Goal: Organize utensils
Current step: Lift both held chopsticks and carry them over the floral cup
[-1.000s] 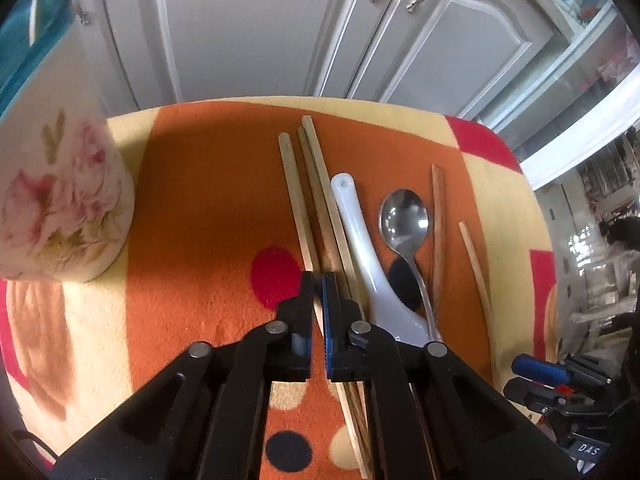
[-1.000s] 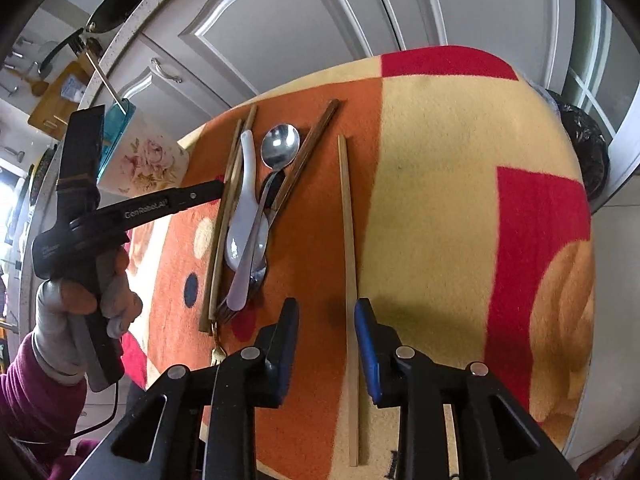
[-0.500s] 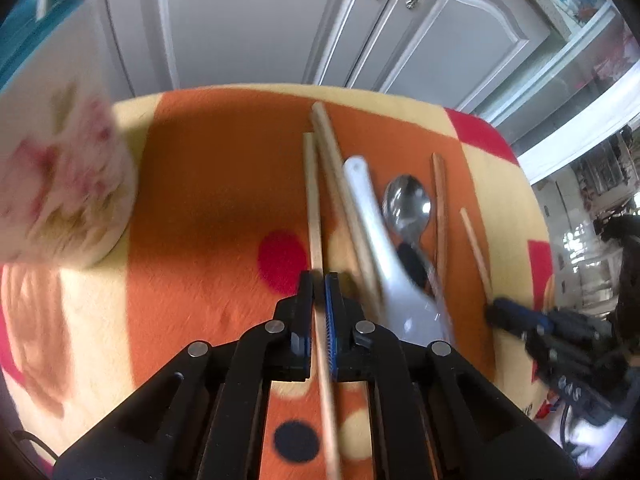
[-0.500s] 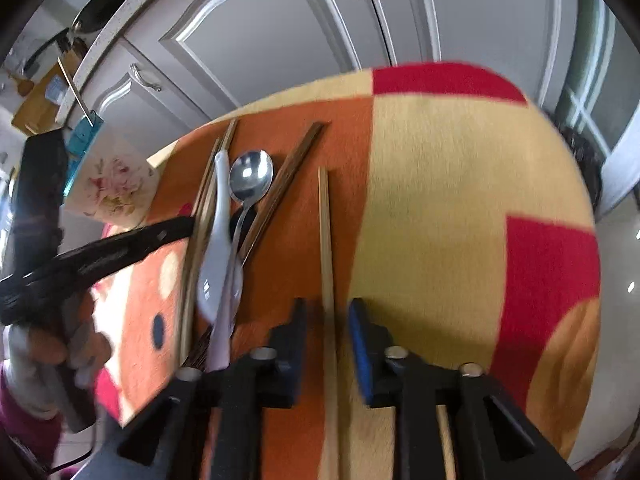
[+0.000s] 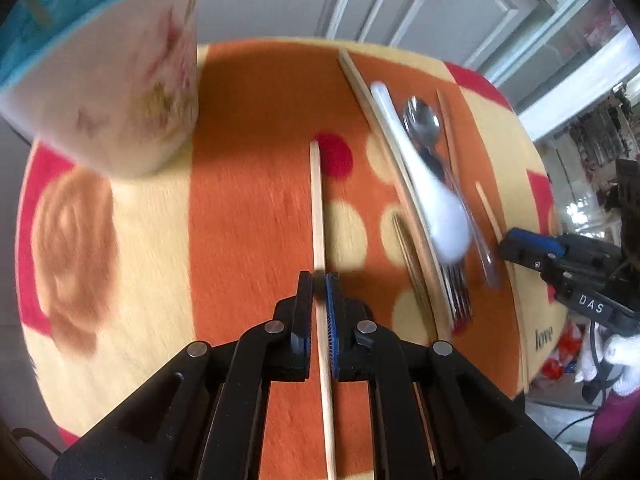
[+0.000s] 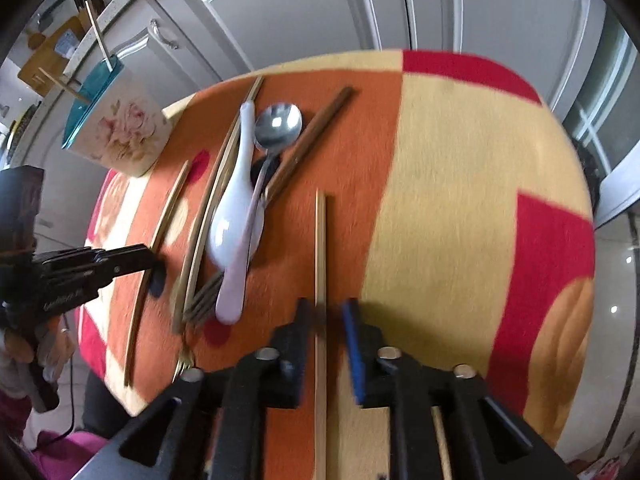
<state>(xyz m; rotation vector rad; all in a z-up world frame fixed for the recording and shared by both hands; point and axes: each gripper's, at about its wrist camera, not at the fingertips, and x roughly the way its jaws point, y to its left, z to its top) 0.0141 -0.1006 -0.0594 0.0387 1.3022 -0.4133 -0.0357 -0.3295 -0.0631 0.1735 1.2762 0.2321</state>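
My left gripper (image 5: 319, 292) holds a light wooden chopstick (image 5: 316, 200) lengthwise between its pads, low over the orange cloth. Its jaws are starting to open, with the pads still against the stick. It also shows in the right wrist view as the left gripper (image 6: 154, 266). My right gripper (image 6: 325, 312) straddles another light chopstick (image 6: 320, 240). Its jaws are opening, with a gap beside the blue pad. The utensil pile lies between the two: a white ceramic spoon (image 6: 232, 216), a metal spoon (image 6: 278, 124), a brown chopstick (image 6: 316, 124), forks (image 6: 204, 296) and light chopsticks (image 6: 216, 184).
A floral container with a teal rim (image 5: 132, 92) stands at the table's far left corner and holds sticks. The round table wears an orange, yellow and red cloth (image 6: 460, 200). Grey cabinet doors (image 6: 320, 12) stand close behind it. A gloved hand (image 6: 24, 344) holds the left tool.
The left gripper has drawn one light chopstick out of the pile leftward, closer to the floral container. The right gripper has moved over the lone chopstick, narrowed, then widened again.
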